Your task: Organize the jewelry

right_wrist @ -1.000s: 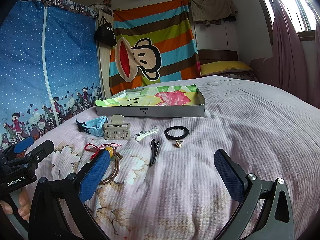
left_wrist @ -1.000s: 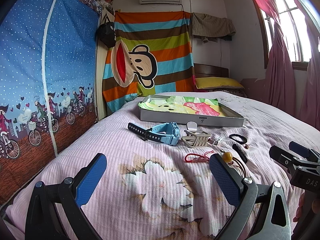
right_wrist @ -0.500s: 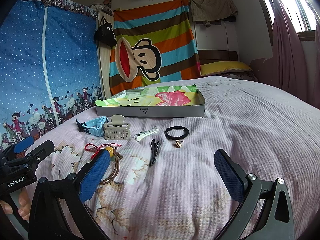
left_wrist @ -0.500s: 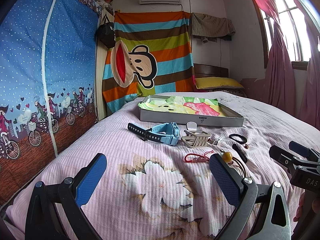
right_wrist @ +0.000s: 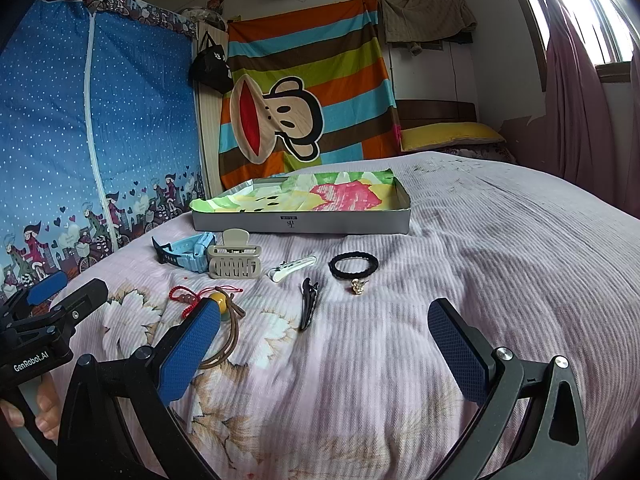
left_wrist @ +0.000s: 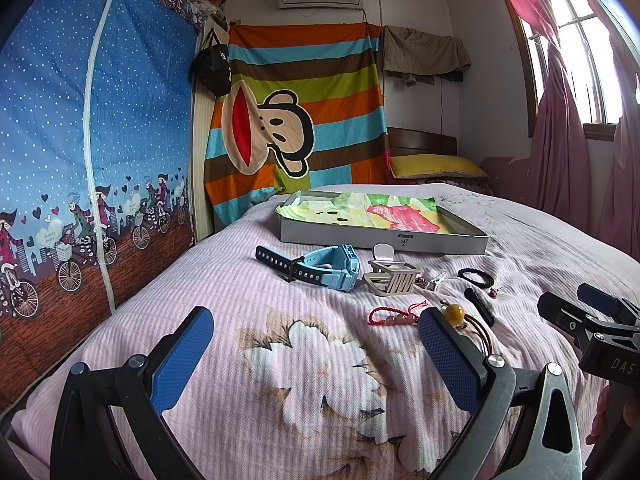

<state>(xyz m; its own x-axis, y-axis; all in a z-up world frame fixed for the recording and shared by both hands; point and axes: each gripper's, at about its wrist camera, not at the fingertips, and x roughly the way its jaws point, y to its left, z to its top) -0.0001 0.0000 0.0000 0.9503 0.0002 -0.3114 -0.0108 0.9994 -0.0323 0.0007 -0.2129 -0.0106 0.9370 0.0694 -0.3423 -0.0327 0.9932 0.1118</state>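
**Both tongs wide and empty, jewelry waiting in front of the box**

I hold my left tongs [left_wrist: 316,344] and my right tongs [right_wrist: 324,336] low over the bed [right_wrist: 500,248], each spread wide apart and gripping nothing. Nothing is in the grey box [right_wrist: 300,222] yet except its bright paper lining, so I judge the sorting has not begun and the first pick is the step in hand.

The pieces lie scattered on the quilt between me and the box. The blue watch [left_wrist: 320,270] sits farthest left, touching or just beside the beige claw clip [left_wrist: 394,278]. Right of that come the white clip [right_wrist: 292,268], the black hair tie [right_wrist: 354,266] with a small gold charm [right_wrist: 357,286] just beside it, and the black barrette [right_wrist: 309,305]. Closest to me are the red cord bracelet [left_wrist: 394,314] and the amber bead on a brown cord [right_wrist: 220,300], which lies partly behind my right tongs' left finger.

To do this well, I would take one piece at a time, starting with the chunky ones: the claw clip and watch give firm sides to pinch. For the cords and the hair tie, I should come straight down and close across the strand, pressing lightly so I do not gather quilt with it. The charm is tiny; I cannot tell whether it is joined to the tie.
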